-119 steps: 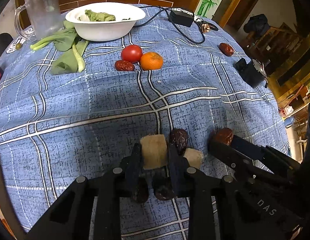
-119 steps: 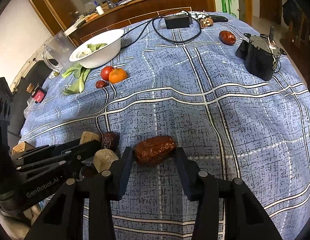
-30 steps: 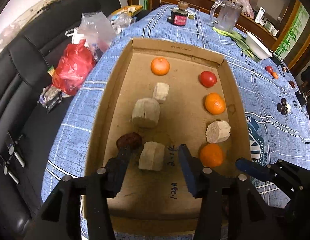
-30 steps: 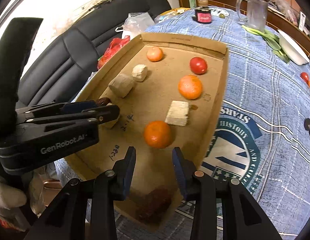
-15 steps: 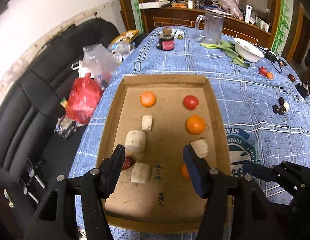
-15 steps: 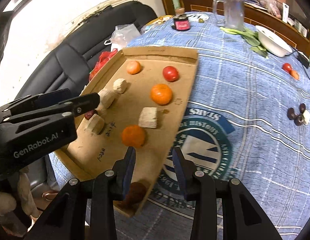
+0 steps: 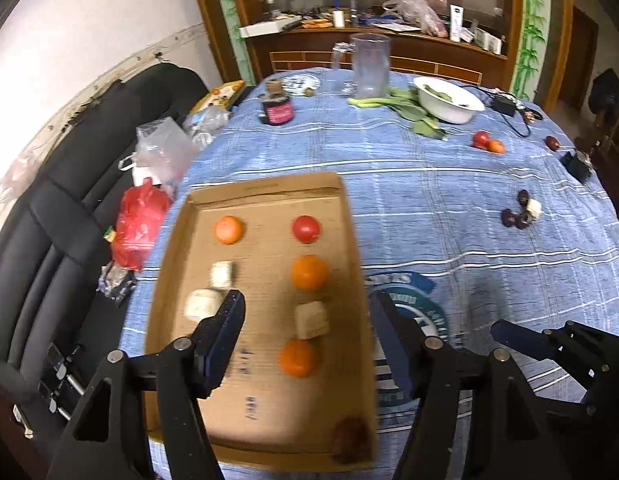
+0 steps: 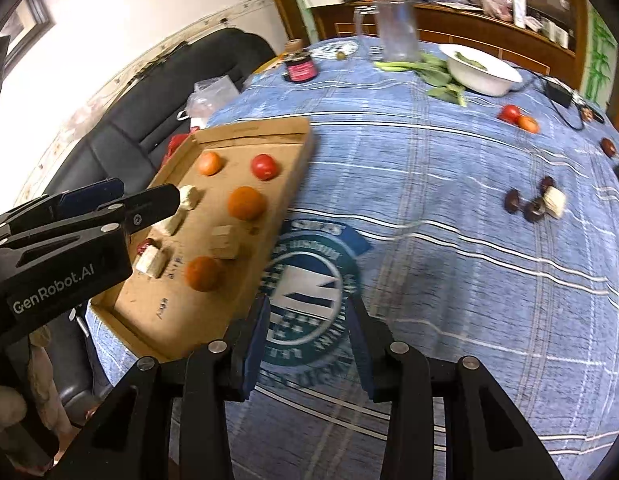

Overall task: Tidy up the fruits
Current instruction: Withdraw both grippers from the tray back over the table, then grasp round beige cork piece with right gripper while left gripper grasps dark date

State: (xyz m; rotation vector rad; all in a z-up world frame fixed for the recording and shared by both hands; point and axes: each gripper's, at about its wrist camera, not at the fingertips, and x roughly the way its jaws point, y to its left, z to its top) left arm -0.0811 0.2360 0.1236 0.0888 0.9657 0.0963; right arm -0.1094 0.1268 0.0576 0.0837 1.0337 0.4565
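A flat cardboard tray (image 7: 349,216) (image 8: 299,160) lies at the table's left edge. It holds oranges (image 7: 309,273) (image 8: 246,202), a tomato (image 7: 306,229) (image 8: 264,167), pale cut chunks (image 7: 311,320) (image 8: 224,242) and a dark date (image 7: 351,444) in its near right corner. My left gripper (image 7: 307,332) is open and empty above the tray. My right gripper (image 8: 307,324) is open and empty above the tablecloth, right of the tray. Loose dates and a pale chunk (image 7: 521,210) (image 8: 535,202) lie on the cloth at the right. A tomato and orange (image 7: 487,142) (image 8: 517,118) lie further back.
A white bowl (image 7: 449,100) (image 8: 483,68) with greens, a clear jug (image 7: 369,64), a dark jar (image 7: 275,110) and a charger cable stand at the far side. A black sofa (image 7: 49,220) with plastic bags lies left of the table.
Both grippers have risen and pulled back from the tray and now look across the table. The dates they held four seconds ago now lie in the tray. Both are empty.
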